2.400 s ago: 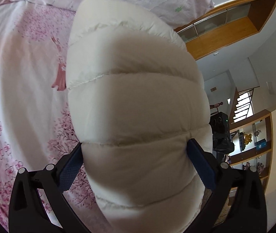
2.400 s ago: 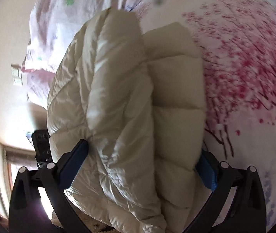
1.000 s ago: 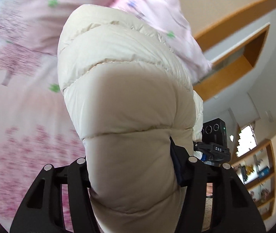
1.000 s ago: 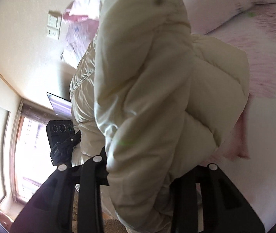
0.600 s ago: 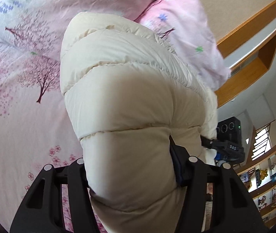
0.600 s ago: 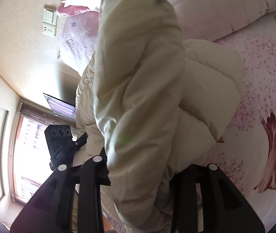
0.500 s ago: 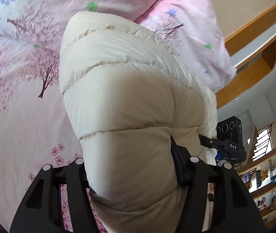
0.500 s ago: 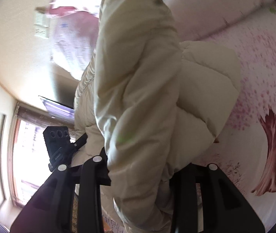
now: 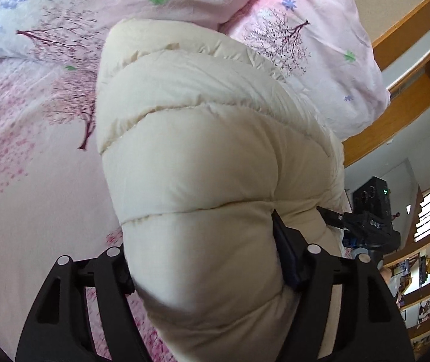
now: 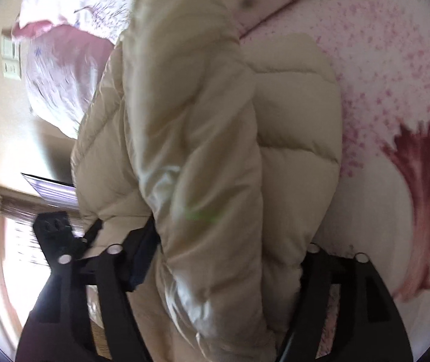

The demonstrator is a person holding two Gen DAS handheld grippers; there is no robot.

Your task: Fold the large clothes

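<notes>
Jacket swung toward pillows, both grippers still clamped.

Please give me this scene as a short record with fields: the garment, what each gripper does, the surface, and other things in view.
garment: cream puffer jacket, bunched up
left gripper: shut on jacket
right gripper: shut on jacket
surface: bed sheet, pink with tree print
pillow: pink, beyond the jacket
shelves: far right, left view
image quality: right view blurred
</notes>
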